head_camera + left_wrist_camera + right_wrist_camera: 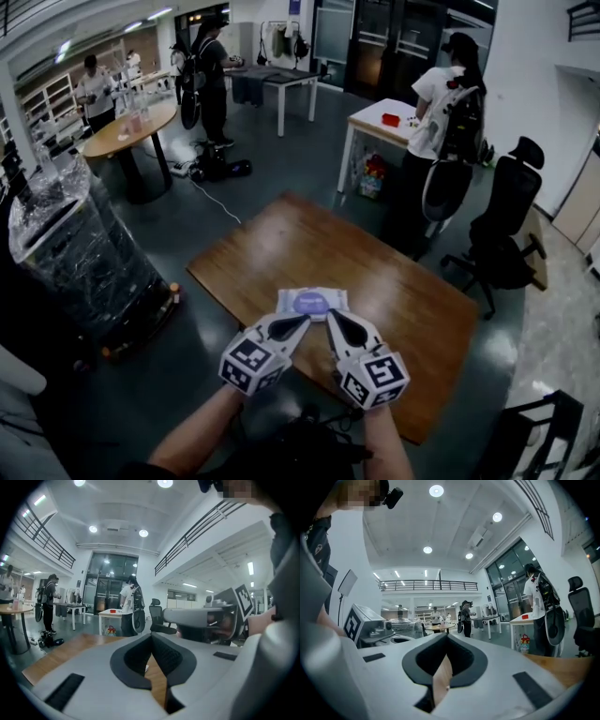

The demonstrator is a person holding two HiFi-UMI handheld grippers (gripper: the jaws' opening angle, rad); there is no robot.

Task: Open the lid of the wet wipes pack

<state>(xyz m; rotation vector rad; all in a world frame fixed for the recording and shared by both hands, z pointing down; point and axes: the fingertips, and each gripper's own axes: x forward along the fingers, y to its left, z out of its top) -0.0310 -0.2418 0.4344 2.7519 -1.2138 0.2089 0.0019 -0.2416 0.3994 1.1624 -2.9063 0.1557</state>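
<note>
- Flat on the table [272,246], toward its near side: pack [287,299], white, purple oval lid [310,303] facing up.
- Probably light and soft-sided. Likely to slide on the smooth wood, or to buckle, if pushed from one side only.
- Film wrap probably slick. Lid likely stiffer, presumably a hinged flap with a small lip on one edge; which edge, too small to tell.
- Best hold, as a judgement: pin the soft body beside the lid with one claw, hook the lip with the other, then peel upward. No pressing on the lid itself, or shut tighter.
- Left gripper [300,322]: claw closed tip to tip, nothing held, only wood visible through the gap behind the tips. Aimed forward and slightly down at the pack's near edge, left of the lid. Just short of the pack or touching, cannot tell.
- Right gripper [331,321]: claw likewise closed and empty, wood showing through the gap. Held about level, tips at the pack's near edge, right of the lid.
- Side by side, tips angled inward in a shallow V, marker cubes [251,364] toward the person, forearms [192,436] reaching in from the bottom edge.
- Claws to be parted before any grasp on lid or wrap.
</note>
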